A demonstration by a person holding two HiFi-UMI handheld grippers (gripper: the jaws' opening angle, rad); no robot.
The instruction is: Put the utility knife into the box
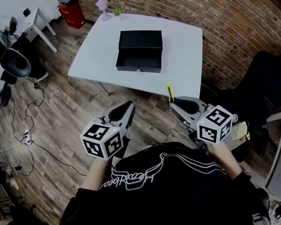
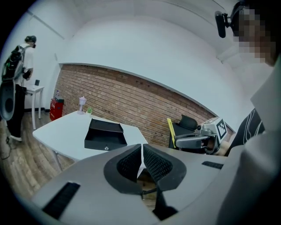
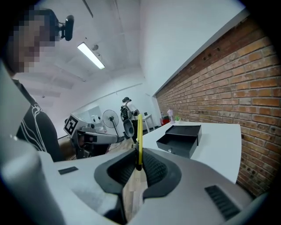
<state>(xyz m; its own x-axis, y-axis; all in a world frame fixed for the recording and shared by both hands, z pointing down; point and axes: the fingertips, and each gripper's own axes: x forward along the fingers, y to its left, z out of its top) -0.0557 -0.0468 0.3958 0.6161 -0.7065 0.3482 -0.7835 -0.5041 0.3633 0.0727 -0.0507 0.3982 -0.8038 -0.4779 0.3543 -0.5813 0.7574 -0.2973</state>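
Observation:
A black box [image 1: 139, 51] with its drawer pulled out sits on the white table [image 1: 95, 49]; both gripper views show the box too [image 2: 104, 134] [image 3: 180, 138]. My right gripper [image 1: 174, 103] is shut on a slim yellow utility knife [image 3: 139, 139], which sticks up from the jaws [image 1: 169, 92]. It hovers off the table's near edge. My left gripper [image 1: 129, 106] hangs beside it over the floor, jaws closed with nothing between them [image 2: 142, 159].
A red cabinet [image 1: 72, 13], a small lamp [image 1: 102, 7] and a little plant [image 1: 116, 11] stand at the table's far end. Chairs and a desk [image 1: 13, 52] stand left, cables [image 1: 26, 135] cross the wooden floor, a brick wall [image 1: 210, 14] runs on the right.

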